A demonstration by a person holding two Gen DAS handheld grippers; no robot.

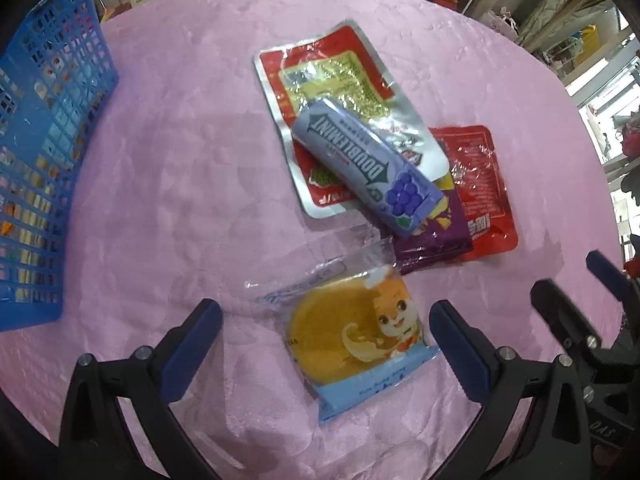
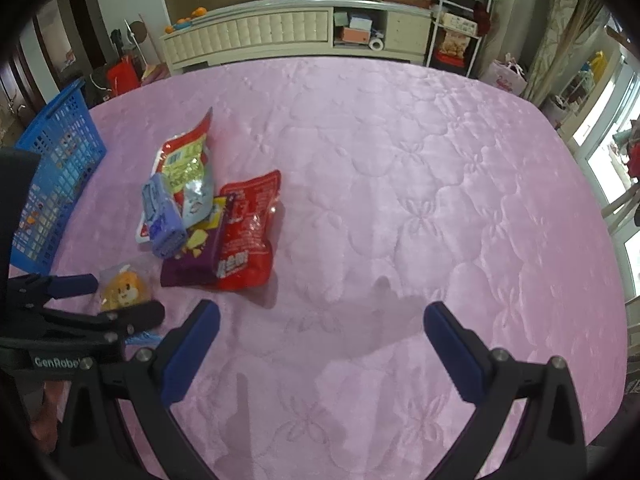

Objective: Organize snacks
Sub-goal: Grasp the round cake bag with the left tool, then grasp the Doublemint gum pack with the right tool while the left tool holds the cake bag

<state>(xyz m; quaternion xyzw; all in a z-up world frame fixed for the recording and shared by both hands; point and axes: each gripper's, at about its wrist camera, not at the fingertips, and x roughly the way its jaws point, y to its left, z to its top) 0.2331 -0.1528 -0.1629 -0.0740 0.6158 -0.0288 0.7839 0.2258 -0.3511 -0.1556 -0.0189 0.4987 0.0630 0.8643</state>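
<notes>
My left gripper [image 1: 326,314] is open, its fingers either side of a clear-wrapped yellow cake packet [image 1: 352,340] with a cartoon squirrel, which lies on the pink quilt. Beyond it a purple Doublemint gum pack [image 1: 360,164] rests on a silver-red pouch [image 1: 332,92], a purple packet [image 1: 436,236] and a red pouch [image 1: 480,188]. A blue basket [image 1: 44,168] stands at the left. My right gripper [image 2: 322,316] is open and empty over bare quilt, right of the pile [image 2: 224,224]. The cake packet [image 2: 122,286] shows at its left, between the left gripper's fingers.
The pink quilted surface [image 2: 420,184] spreads wide to the right of the snacks. The blue basket [image 2: 52,184] sits at the left edge. A cream cabinet [image 2: 280,32] and shelves stand beyond the far edge. The right gripper's fingers [image 1: 568,312] show at the lower right of the left wrist view.
</notes>
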